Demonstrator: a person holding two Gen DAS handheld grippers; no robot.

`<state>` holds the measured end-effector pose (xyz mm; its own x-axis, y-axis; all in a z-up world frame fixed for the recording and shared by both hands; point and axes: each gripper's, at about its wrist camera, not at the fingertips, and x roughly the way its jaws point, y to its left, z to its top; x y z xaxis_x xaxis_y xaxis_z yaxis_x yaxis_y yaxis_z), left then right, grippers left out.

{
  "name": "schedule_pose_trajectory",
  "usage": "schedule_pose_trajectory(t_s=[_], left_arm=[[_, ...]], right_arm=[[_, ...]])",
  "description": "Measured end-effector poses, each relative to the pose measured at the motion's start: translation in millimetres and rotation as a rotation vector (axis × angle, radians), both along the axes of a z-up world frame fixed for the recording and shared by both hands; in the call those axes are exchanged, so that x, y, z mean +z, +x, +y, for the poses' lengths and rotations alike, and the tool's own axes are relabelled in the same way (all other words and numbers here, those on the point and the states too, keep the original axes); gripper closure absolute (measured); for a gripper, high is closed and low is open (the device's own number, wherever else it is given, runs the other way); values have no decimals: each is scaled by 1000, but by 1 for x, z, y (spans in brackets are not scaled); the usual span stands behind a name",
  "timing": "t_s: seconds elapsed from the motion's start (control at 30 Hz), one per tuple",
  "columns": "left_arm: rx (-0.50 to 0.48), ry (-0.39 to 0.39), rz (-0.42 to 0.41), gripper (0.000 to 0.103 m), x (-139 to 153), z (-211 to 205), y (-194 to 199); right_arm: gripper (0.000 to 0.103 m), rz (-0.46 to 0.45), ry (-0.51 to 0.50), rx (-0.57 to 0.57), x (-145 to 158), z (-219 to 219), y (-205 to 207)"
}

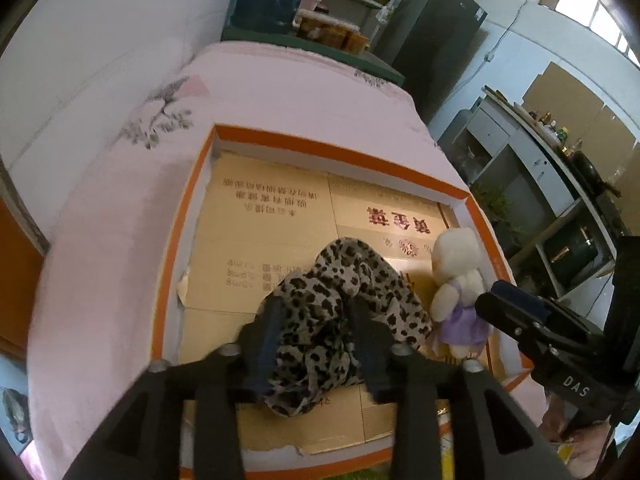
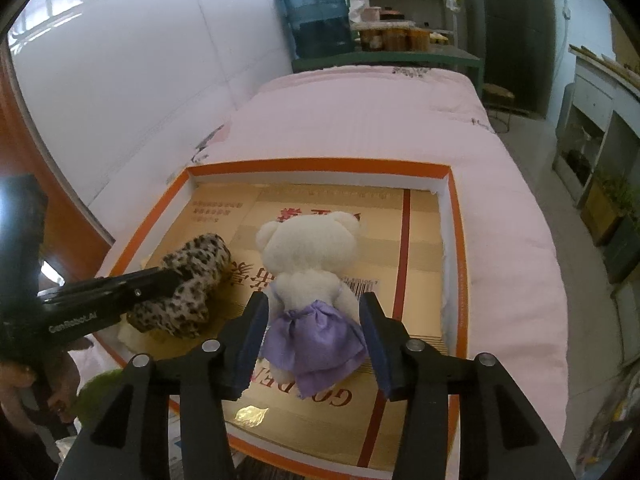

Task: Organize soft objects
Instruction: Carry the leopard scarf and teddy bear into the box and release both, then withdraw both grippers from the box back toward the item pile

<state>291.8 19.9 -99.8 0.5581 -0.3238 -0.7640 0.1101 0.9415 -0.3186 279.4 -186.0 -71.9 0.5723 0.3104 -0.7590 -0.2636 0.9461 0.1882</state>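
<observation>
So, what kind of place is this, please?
Probably a lived-in home room that combines sleeping and kitchen space: a bed with a pink quilt, a big water bottle beside shelves of jars, and a dark fridge.

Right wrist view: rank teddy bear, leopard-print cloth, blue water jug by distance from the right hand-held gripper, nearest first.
1. Teddy bear, between the open fingers of the right hand-held gripper.
2. Leopard-print cloth, to the left in the box.
3. Blue water jug, far back beyond the bed.
</observation>
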Motion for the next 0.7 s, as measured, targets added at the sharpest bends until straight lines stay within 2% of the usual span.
schedule_pose_trajectory(t_s=[0.03, 0.13, 0.6, 0.7], left_arm=[[3, 11, -18, 48, 4, -1, -3], [10, 46, -65, 39, 15, -4, -11], [55, 153, -182, 38, 56, -9, -58], [60, 152, -198, 38, 64, -10, -71]], right_arm=[[51, -7, -4, 0, 2, 0, -2], [49, -25, -9, -1, 7, -1, -8], [48, -102, -21, -25, 29, -2, -49], [48, -127, -44, -38, 36, 1, -60]])
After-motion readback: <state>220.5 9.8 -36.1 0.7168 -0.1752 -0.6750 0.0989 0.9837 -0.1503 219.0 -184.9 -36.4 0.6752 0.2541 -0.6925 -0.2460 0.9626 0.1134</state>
